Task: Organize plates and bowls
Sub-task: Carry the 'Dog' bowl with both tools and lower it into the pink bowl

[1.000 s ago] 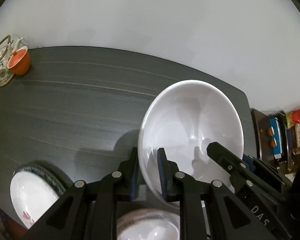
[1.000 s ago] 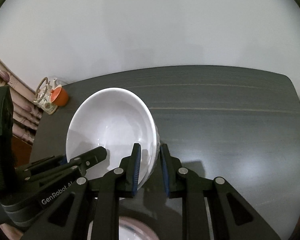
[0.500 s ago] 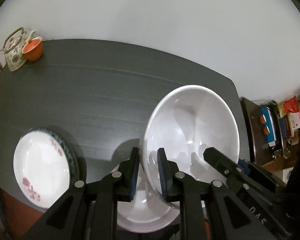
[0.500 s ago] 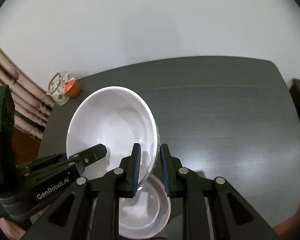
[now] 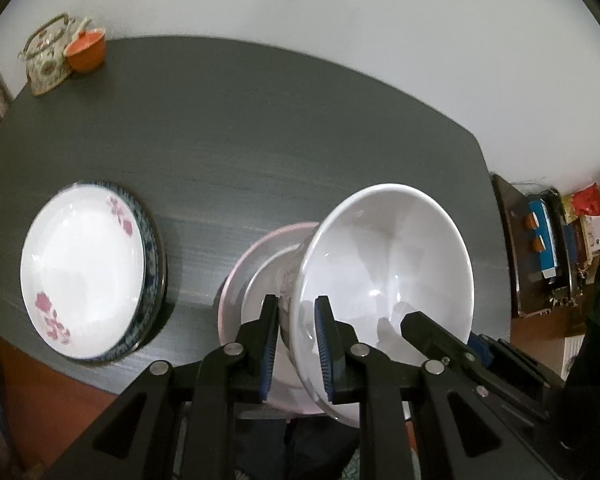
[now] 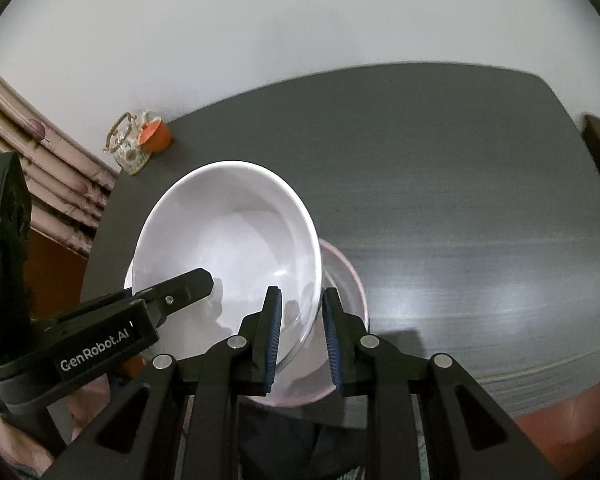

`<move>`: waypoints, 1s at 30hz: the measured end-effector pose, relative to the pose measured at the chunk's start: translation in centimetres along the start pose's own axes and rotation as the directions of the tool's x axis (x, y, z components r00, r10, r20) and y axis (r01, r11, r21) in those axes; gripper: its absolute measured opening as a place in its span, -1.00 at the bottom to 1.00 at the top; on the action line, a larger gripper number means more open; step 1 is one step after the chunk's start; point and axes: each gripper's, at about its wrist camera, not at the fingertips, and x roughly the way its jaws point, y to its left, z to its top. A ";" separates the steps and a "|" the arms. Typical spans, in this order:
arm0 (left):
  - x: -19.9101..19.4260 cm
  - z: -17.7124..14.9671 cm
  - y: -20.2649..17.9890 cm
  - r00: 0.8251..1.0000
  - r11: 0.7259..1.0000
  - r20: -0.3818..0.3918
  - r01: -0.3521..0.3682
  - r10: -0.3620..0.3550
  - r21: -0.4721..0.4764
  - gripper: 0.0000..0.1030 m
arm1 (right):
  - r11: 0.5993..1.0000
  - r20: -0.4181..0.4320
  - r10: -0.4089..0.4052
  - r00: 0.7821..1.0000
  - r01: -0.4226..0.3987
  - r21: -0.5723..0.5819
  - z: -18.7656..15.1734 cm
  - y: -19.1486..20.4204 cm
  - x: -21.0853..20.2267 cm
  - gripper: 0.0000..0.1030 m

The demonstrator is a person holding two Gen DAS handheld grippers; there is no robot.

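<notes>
Both grippers carry a large plain white bowl [image 5: 388,256] [image 6: 228,232], tilted, by opposite sides of its rim. My left gripper [image 5: 296,300] is shut on the rim's left side, one pad inside and one outside. The right gripper [image 6: 300,292] is shut on the rim's right side in the same way. Just below the white bowl, a pale pink bowl [image 5: 252,264] [image 6: 348,280] rests on the dark table [image 5: 260,140] near its front edge. I cannot tell whether the two bowls touch. A flowered white plate [image 5: 84,272] lies on a blue-rimmed plate at the left.
A floral teapot [image 5: 46,58] [image 6: 128,148] and an orange cup [image 5: 86,50] [image 6: 156,136] stand at the table's far left corner. A cluttered shelf [image 5: 548,240] is off the right edge. A curtain [image 6: 52,184] hangs at the left. A white wall is behind the table.
Both grippers have carried the white bowl back toward the table's near edge. The pink bowl has come into view beneath it, and the plate stack now shows fully.
</notes>
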 end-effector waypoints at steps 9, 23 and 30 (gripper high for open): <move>2.0 -1.1 0.8 0.999 0.999 -0.038 -0.034 0.034 -0.009 -0.64 | 1.000 -0.055 -0.008 0.998 0.009 0.021 -1.5 0.0 2.5 -0.59; 3.7 -1.1 0.4 0.996 0.998 -0.065 -0.069 0.068 -0.006 -0.64 | 0.999 -0.094 -0.019 0.995 0.022 0.031 -1.9 -1.0 4.6 -0.59; 4.1 -0.9 0.1 0.994 0.997 -0.071 -0.082 0.081 -0.004 -0.64 | 0.999 -0.095 -0.027 0.995 0.030 0.030 -2.0 -1.0 4.9 -0.53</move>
